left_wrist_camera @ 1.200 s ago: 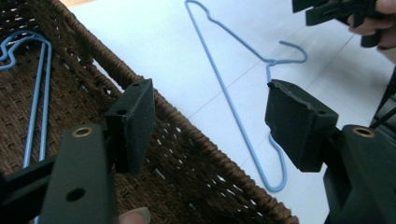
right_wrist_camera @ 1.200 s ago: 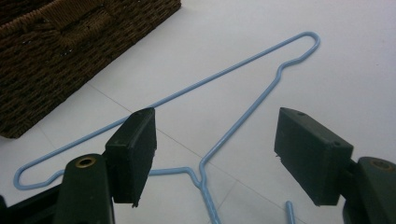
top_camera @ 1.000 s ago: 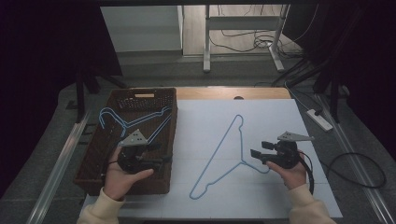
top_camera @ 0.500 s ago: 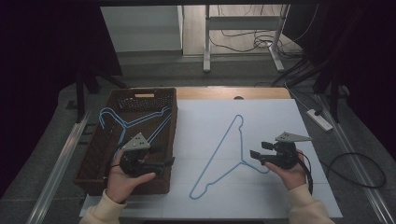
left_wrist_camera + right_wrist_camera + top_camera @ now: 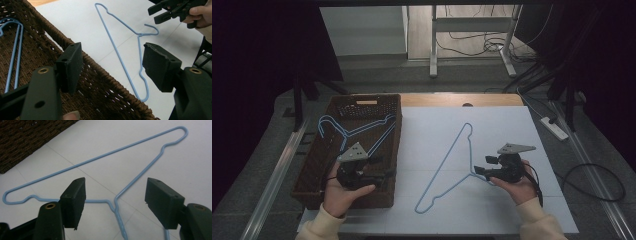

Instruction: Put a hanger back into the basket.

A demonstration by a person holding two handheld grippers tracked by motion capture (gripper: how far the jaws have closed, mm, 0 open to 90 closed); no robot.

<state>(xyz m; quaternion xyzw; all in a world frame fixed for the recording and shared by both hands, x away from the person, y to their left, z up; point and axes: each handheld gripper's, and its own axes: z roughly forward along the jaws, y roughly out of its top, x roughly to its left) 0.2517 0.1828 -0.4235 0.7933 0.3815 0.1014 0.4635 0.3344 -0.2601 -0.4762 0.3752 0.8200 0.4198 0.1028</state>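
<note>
On the white table lies one blue hanger (image 5: 452, 165); both grippers, left gripper (image 5: 379, 176) and right gripper (image 5: 482, 167), gape empty.

hangers: 2 (image 5: 451, 167) (image 5: 354, 131) | basket: 1 (image 5: 367, 102) | grippers: 2 (image 5: 384, 174) (image 5: 481, 169)

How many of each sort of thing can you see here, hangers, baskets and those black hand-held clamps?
Blue wire hangers: 2, one on the white sheet, one in the basket
Wicker baskets: 1
Grippers: 2, left, right
Total: 5
</note>
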